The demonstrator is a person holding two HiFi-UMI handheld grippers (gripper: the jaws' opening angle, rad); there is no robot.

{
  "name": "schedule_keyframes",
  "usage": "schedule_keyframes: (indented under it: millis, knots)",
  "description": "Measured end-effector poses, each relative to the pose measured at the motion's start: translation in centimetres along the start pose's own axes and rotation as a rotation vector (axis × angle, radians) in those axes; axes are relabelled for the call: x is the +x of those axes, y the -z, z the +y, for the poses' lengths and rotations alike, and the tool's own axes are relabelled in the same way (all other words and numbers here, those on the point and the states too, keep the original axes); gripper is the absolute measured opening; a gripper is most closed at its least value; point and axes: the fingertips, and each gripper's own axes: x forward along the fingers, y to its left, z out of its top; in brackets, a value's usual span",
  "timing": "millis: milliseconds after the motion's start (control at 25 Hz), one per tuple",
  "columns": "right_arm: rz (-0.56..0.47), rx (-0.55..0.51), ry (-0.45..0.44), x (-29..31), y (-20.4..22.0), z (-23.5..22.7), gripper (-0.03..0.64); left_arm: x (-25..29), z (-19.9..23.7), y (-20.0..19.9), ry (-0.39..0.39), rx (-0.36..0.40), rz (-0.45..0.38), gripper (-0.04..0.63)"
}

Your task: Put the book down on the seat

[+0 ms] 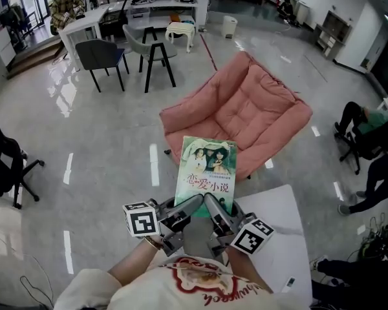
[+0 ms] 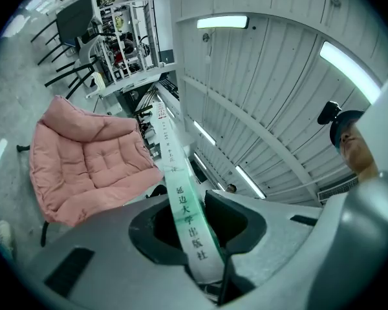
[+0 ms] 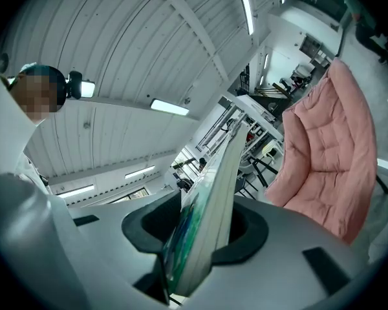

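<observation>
In the head view, the left tool (image 1: 193, 205) and the right tool (image 1: 213, 205) are both clamping the near edge of the book (image 1: 207, 173), their grey jaws angling in towards each other. The book is a thin paperback with a glossy green-and-white cover that is facing up and showing a picture and red lettering. It is hanging in the air, held out flat in front of the person. Its far end is overlapping the front edge of the seat (image 1: 246, 108) in the picture, but it is not lying on it. The seat is a wide, scoop-shaped chair with plump pink quilted padding, and it is standing on a shiny pale floor (image 1: 103, 147). A black-and-white marker cube (image 1: 141, 219) is sitting on the left tool. A flat white worktop (image 1: 278, 218) is lying just to the right of the hands.

In the left gripper view, the left tool (image 2: 194, 228) is pinching the book (image 2: 184, 218) by its narrow white spine, which is bearing dark printed characters and is running up between the matte grey jaws. The pink seat (image 2: 84, 160) is showing at the left, its cushion stitched into soft, puffy panels.

In the right gripper view, the right tool (image 3: 200, 231) is squeezing the book (image 3: 210, 205) at its open side, where the pale page edges and the green cover are rising out of the dark rounded recess between the jaws. The seat (image 3: 330, 154) is filling the right side.
</observation>
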Motion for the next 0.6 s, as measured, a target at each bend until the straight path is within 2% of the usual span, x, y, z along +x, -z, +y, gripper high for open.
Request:
schedule_keyframes:
  millis: [600]
  knots:
    - [-0.083,-0.001,0.056,14.3,-8.9,-10.2,0.135,8.7,10.0,-15.0,0.033,-0.006,0.093,0.091]
